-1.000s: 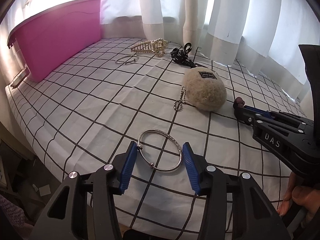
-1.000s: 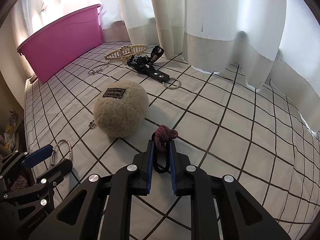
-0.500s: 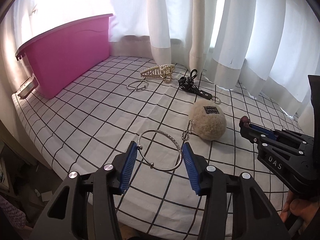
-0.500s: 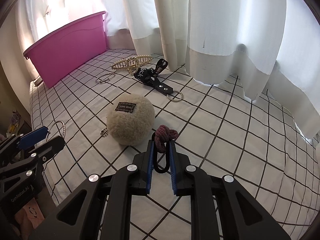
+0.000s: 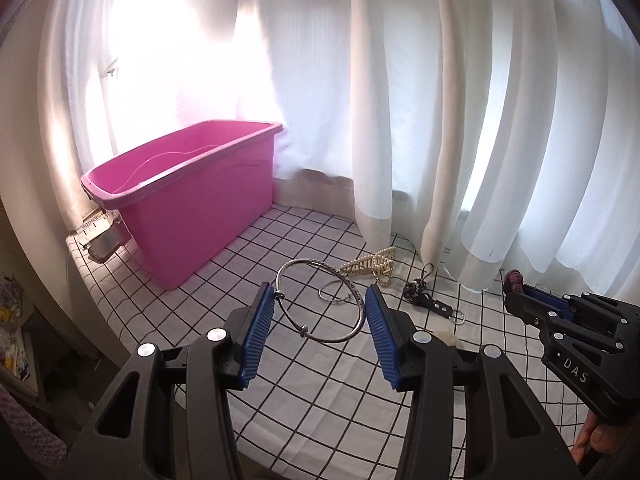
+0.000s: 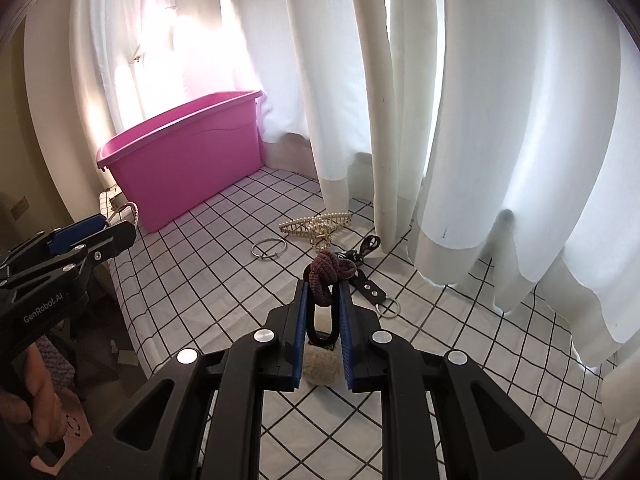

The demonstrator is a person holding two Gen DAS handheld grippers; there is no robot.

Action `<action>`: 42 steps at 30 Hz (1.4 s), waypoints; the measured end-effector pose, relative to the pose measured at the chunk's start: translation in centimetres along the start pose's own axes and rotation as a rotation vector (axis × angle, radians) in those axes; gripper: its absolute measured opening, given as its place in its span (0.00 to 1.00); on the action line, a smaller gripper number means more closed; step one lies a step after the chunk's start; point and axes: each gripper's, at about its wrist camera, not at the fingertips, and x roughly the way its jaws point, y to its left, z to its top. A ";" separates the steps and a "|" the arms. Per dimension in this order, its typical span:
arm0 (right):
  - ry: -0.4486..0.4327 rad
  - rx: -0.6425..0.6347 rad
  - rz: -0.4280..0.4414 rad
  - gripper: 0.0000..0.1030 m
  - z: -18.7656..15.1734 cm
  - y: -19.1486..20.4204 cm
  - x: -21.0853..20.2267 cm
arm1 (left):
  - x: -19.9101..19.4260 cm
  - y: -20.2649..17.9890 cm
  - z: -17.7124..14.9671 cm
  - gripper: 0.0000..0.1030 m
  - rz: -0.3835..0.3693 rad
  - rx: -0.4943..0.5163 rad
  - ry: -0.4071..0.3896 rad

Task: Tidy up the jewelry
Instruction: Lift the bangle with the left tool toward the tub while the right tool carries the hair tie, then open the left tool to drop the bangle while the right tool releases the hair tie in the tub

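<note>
My left gripper (image 5: 320,312) is shut on a large silver bangle (image 5: 352,288) and holds it in the air above the checked tablecloth. My right gripper (image 6: 325,296) is shut on a maroon hair tie (image 6: 330,270), also lifted; it shows in the left wrist view (image 5: 516,284) too. A pink bin (image 5: 188,200) stands at the back left, also in the right wrist view (image 6: 188,156). A small silver ring bangle (image 6: 269,249), a pearl hair claw (image 6: 316,226) and a black strap keychain (image 6: 366,280) lie on the cloth.
A beige fluffy ball (image 6: 322,366) lies under the right gripper's jaws. White curtains (image 6: 480,120) hang behind the table. The table edge (image 6: 128,320) drops off at the left. A metal object (image 5: 102,242) sits beside the bin.
Both grippers have risen well above the table with the bangle and the hair tie still held. The views have tilted up, and the bin now shows its open top.
</note>
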 end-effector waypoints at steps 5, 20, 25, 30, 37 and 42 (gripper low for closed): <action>-0.067 -0.025 0.038 0.14 4.9 3.1 0.3 | 0.0 3.4 4.1 0.45 0.021 -0.011 -0.059; -0.182 -0.030 0.148 0.14 20.9 15.3 7.9 | 4.7 17.4 16.9 0.45 -0.001 -0.005 -0.137; -0.164 -0.040 0.192 0.14 25.2 18.9 12.1 | 7.9 21.5 18.9 0.45 0.017 0.001 -0.122; -0.100 -0.052 0.215 0.14 27.9 21.3 16.4 | 11.4 25.1 19.4 0.45 0.018 -0.031 -0.059; 0.103 -0.037 0.246 0.14 28.8 23.2 23.9 | 16.0 28.2 19.0 0.45 0.016 -0.091 0.075; 0.266 0.025 0.256 0.14 28.8 23.0 29.2 | 18.5 29.8 18.8 0.45 0.013 -0.141 0.170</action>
